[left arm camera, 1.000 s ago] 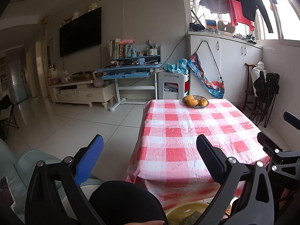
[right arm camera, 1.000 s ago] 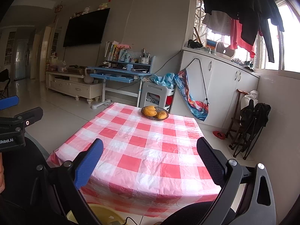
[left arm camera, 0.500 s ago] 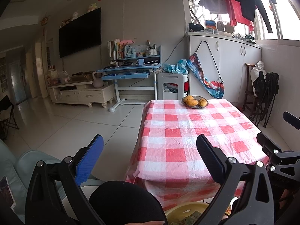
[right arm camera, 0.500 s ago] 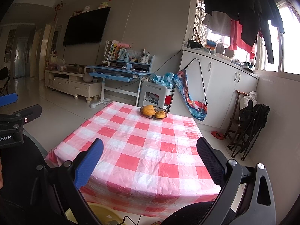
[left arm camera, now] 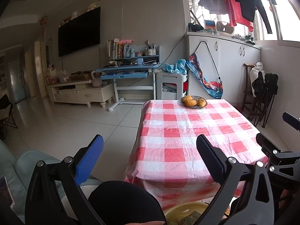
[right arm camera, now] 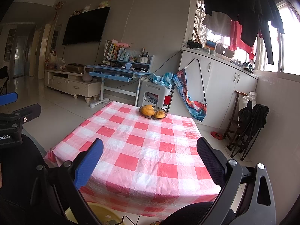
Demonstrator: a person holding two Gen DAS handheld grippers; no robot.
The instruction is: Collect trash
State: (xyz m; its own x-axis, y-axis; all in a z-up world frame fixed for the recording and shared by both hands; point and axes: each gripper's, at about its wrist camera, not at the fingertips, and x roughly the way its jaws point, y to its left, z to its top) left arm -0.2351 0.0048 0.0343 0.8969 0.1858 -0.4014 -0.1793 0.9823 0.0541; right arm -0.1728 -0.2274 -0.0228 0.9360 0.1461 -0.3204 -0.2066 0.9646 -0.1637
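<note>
Both my left gripper [left arm camera: 150, 159] and right gripper [right arm camera: 150, 159] gape wide, empty. Trash sits in the yellow plastic basin [left arm camera: 180, 212] at 6 o'clock, under the red-checked tablecloth [left arm camera: 187, 131]. Risk: blind reach snags the cloth overhang.

A yellow basin [left arm camera: 184, 209] holding scraps of trash sits below the table's near edge.
</note>
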